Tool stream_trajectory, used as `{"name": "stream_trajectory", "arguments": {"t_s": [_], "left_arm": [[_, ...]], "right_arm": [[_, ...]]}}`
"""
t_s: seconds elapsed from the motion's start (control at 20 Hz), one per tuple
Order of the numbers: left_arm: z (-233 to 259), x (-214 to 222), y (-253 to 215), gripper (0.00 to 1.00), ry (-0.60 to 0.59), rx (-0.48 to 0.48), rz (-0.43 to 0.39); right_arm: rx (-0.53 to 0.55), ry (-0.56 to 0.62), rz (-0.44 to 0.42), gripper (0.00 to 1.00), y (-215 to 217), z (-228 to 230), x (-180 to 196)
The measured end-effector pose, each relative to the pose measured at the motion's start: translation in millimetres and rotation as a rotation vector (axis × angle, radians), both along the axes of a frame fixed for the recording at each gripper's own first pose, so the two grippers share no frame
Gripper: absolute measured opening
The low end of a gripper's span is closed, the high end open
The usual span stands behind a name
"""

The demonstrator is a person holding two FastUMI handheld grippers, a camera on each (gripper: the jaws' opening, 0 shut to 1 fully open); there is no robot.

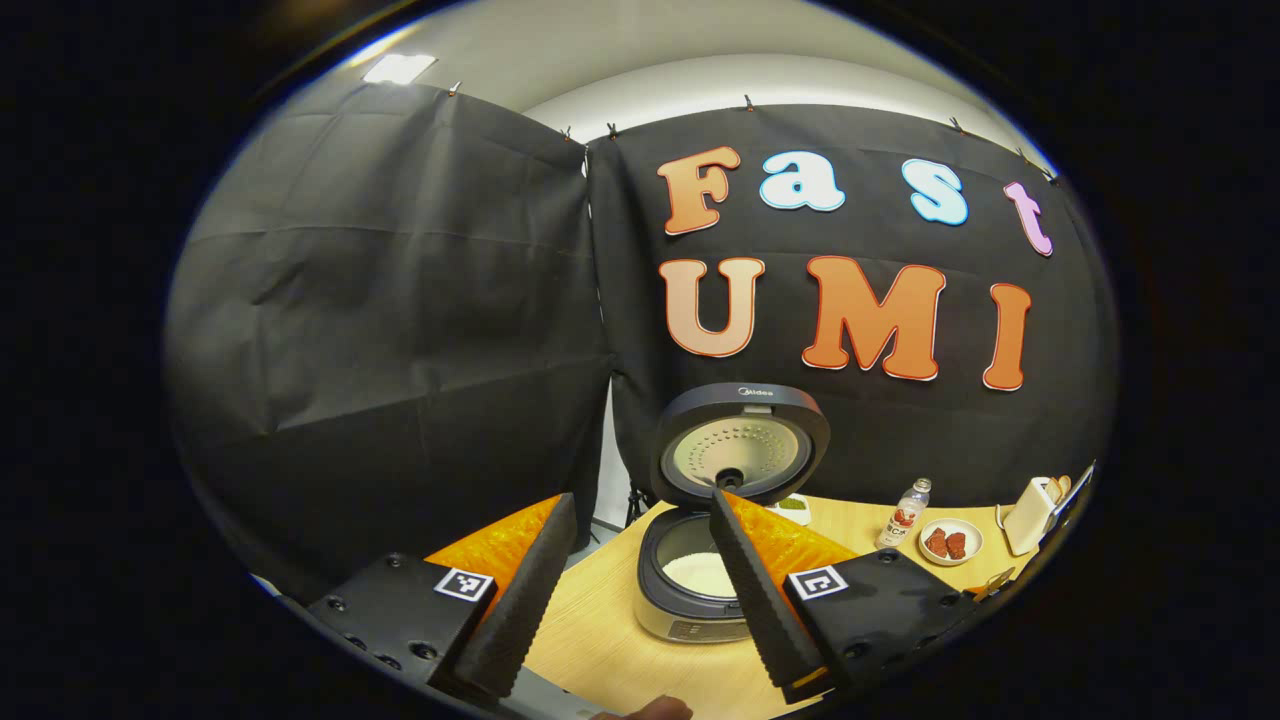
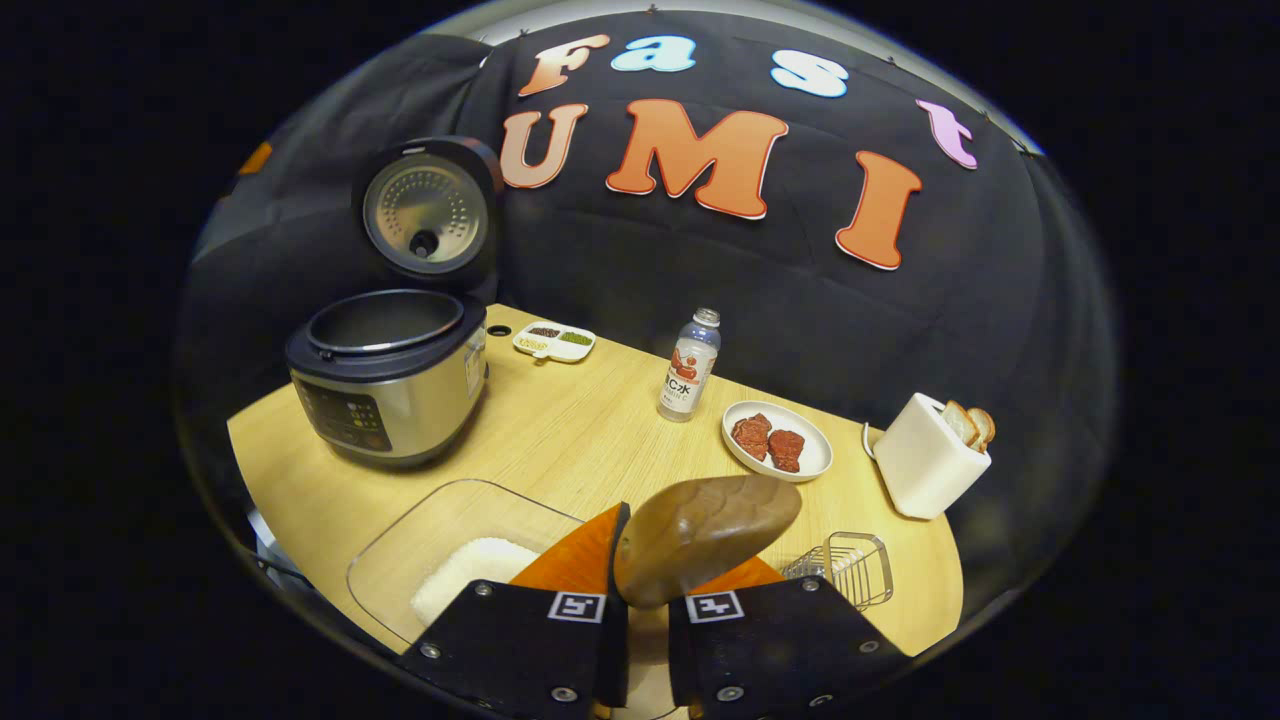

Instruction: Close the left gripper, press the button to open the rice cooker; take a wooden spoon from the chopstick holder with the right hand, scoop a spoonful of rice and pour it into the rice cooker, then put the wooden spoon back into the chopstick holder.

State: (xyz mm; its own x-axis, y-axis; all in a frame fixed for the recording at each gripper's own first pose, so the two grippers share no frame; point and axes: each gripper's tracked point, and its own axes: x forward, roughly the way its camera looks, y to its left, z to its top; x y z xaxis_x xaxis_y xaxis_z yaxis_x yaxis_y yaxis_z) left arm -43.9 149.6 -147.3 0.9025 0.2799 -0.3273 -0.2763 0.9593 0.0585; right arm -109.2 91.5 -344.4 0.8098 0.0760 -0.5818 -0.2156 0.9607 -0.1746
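The rice cooker (image 1: 700,600) stands on the wooden table with its lid (image 1: 740,450) raised, and white rice lies in its pot. My left gripper (image 1: 643,500) is open and holds nothing, hovering short of the cooker with its fingers wide apart. My right gripper (image 2: 648,575) is shut on the wooden spoon (image 2: 705,535), whose bowl sticks up between the fingers above the table's near edge. The cooker (image 2: 385,385) is to its far left with the lid (image 2: 428,205) up. A glass container of rice (image 2: 465,565) lies just left of the fingers. The wire chopstick holder (image 2: 850,565) is just right.
A bottle (image 2: 690,365), a plate of red meat (image 2: 778,442) and a white toaster with bread (image 2: 930,460) stand across the right half of the table. A small divided dish (image 2: 555,342) sits behind the cooker. A fingertip (image 1: 650,708) shows at the bottom edge.
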Motion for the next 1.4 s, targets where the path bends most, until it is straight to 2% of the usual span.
{"name": "stream_trajectory", "arguments": {"t_s": [0.15,0.3,0.6,0.75,1.05,1.15,1.4], "left_arm": [[-3,-5,13,0.92,0.012,0.003,0.018],[-6,-4,22,0.92,0.020,0.001,0.028],[-14,-2,32,0.92,0.039,-0.007,0.041],[-16,-2,35,0.92,0.039,-0.006,0.040],[-21,1,45,0.92,0.051,-0.005,0.035],[-22,6,47,0.92,0.053,-0.004,0.027],[-28,16,52,0.92,0.068,-0.014,-0.005]], "right_arm": [[-0.064,0.024,0.026,0.15,9,-24,-5],[-0.127,0.000,0.049,0.15,12,-27,-5],[-0.171,0.007,0.099,0.15,41,-43,-15],[-0.168,0.012,0.076,0.16,44,-45,-15],[-0.022,0.059,-0.028,0.15,61,-38,-9],[0.057,0.085,-0.069,0.18,69,-36,-7],[0.293,0.157,-0.217,0.15,74,-37,-5]]}}
